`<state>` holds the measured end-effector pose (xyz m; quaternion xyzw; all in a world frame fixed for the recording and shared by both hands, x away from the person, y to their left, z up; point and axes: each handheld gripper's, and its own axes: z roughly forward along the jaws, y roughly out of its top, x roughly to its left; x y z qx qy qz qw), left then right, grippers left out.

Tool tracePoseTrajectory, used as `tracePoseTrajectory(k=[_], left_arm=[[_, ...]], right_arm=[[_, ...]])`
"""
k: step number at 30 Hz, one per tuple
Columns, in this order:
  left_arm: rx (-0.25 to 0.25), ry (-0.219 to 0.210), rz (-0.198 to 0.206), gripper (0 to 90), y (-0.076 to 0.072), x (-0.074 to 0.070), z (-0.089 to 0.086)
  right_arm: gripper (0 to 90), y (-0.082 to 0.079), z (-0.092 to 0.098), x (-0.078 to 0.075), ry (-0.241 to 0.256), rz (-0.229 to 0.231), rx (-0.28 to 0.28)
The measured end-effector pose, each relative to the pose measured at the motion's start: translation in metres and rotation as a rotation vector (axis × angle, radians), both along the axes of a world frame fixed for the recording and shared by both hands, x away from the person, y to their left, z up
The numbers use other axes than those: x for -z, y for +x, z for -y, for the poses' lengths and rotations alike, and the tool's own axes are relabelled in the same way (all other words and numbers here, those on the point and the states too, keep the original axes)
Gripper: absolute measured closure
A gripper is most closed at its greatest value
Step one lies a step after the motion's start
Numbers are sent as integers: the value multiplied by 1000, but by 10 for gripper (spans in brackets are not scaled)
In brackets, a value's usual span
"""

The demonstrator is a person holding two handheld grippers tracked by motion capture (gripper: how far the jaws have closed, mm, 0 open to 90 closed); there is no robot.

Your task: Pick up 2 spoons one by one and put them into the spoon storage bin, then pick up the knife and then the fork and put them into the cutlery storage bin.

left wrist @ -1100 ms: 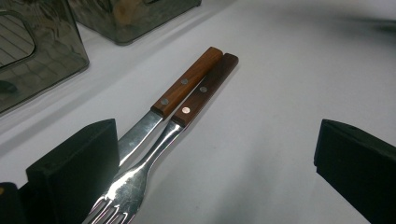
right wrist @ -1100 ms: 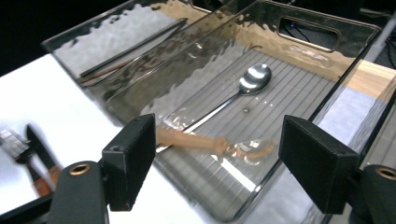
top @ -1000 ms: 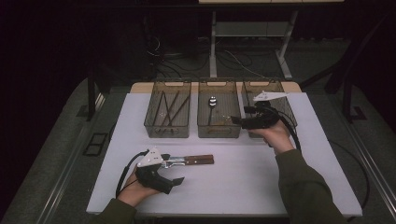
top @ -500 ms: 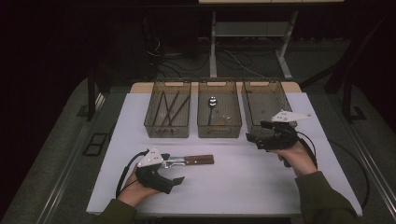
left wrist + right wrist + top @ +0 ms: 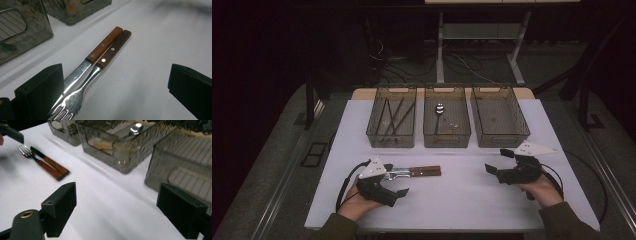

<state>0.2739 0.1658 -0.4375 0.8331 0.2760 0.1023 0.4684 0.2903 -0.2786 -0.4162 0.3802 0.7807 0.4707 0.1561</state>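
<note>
Straddling fork [image 5: 75, 98], knife [image 5: 75, 75] | left gripper [image 5: 115, 85] wide | right gripper [image 5: 125, 212] empty

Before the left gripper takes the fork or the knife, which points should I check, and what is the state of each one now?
1. Left gripper jaws open: ok, they stand wide apart.
2. Only one piece between the jaws: not ok; the fork and the knife lie side by side, touching.
3. Handles free to lift: ok, both wooden handles lie flat on the white table.
4. Right gripper out of the way: ok, open, holding nothing, far from the cutlery.
5. Right tray free to receive: ok, it looks empty.
6. Which tray each piece belongs in: cannot tell.
</note>
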Motion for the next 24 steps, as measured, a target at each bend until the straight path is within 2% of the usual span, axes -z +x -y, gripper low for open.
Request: tracePoseTrajectory(k=[5,10,14,20,22,24], left_arm=[[-1,2,5,0,0,-1,0],[-19,10,-5,13,2,-4,1],[-20,40,-6,48,7,-8,-1],[-47,47,-25,177,23,-12,-5],[-53,35,-39,265,30,-14,-7],[-60,40,-52,408,37,-14,-9]], right_arm=[[154,-14,9,10,23,-3,17],[154,-26,12,19,-20,-3,11],[154,-34,13,25,-30,-20,5],[154,-34,12,29,-44,-28,0],[154,-33,12,29,-42,-33,7],[154,-32,13,30,-41,-36,6]])
